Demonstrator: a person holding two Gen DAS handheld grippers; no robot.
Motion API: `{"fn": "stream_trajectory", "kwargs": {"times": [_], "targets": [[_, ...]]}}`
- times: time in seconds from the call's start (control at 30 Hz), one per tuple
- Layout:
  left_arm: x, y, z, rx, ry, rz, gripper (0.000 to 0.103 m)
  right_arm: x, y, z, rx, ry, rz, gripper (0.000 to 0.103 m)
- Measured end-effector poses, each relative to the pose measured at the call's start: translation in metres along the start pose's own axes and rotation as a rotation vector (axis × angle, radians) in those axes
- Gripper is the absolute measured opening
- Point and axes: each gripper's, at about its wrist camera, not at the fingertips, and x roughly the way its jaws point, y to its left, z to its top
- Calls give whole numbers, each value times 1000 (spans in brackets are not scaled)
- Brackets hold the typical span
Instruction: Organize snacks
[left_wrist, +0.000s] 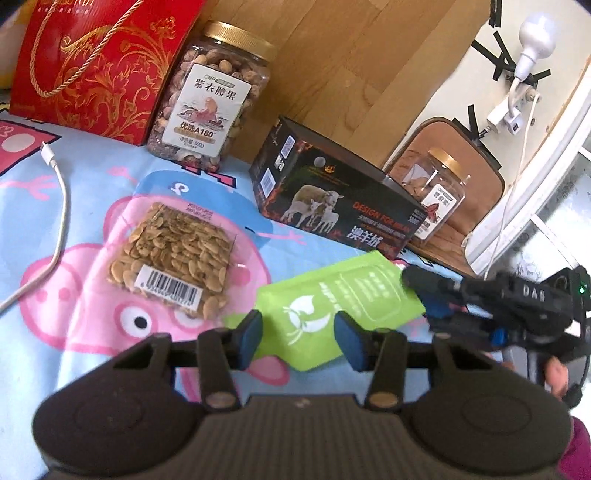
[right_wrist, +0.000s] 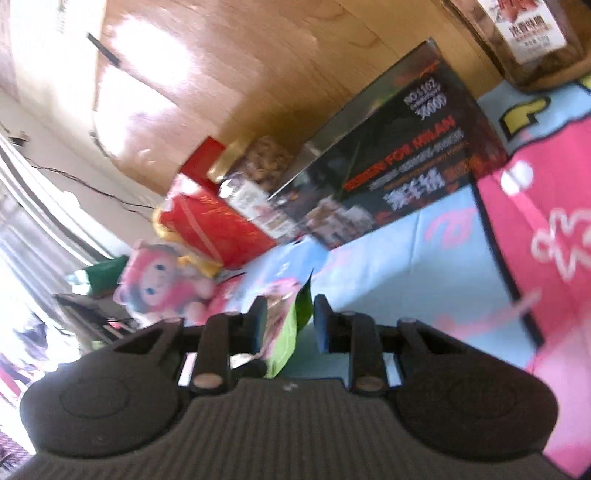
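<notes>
Right claw (right_wrist: 290, 321) pinches the green pouch (left_wrist: 340, 306) by one corner; left claw (left_wrist: 298, 338) gapes empty. The pouch could slip free.

A green pouch (left_wrist: 332, 306) lies flat on the cartoon sheet at the view's centre. At its ten o'clock lies a clear seed bag (left_wrist: 173, 254), barcode up. A gold-lidded nut jar (left_wrist: 212, 99) stands upright at twelve o'clock of the bag.

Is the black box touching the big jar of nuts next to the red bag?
Apart. The left wrist view shows blue cartoon cloth plainly between the black box and the big nut jar.
</notes>
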Motion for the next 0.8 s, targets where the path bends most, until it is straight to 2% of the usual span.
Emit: {"fn": "stream_trajectory", "kwargs": {"times": [0.1,0.2,0.4,0.63,0.7,0.73,0.8], "targets": [[0,-1,-2,11,-6,2,44,15,1,-6,-5,47,-47,30],[-2,0,-3,5,-7,-2,44,19,1,-10,-2,65,-65,16],[-13,3,-10,-27,9,-43,47,7,3,-24,27,31,-82,14],[-37,1,-32,-36,5,-90,58,-19,15,-56,4,63,-54,14],[-45,0,-38,-31,2,-97,64,-27,15,-66,21,67,-26,14],[-49,0,-42,-31,1,-105,72,-29,16,-69,17,68,-23,14],[-55,-1,-49,-14,-12,-106,73,-34,19,-75,4,68,-30,14]]}}
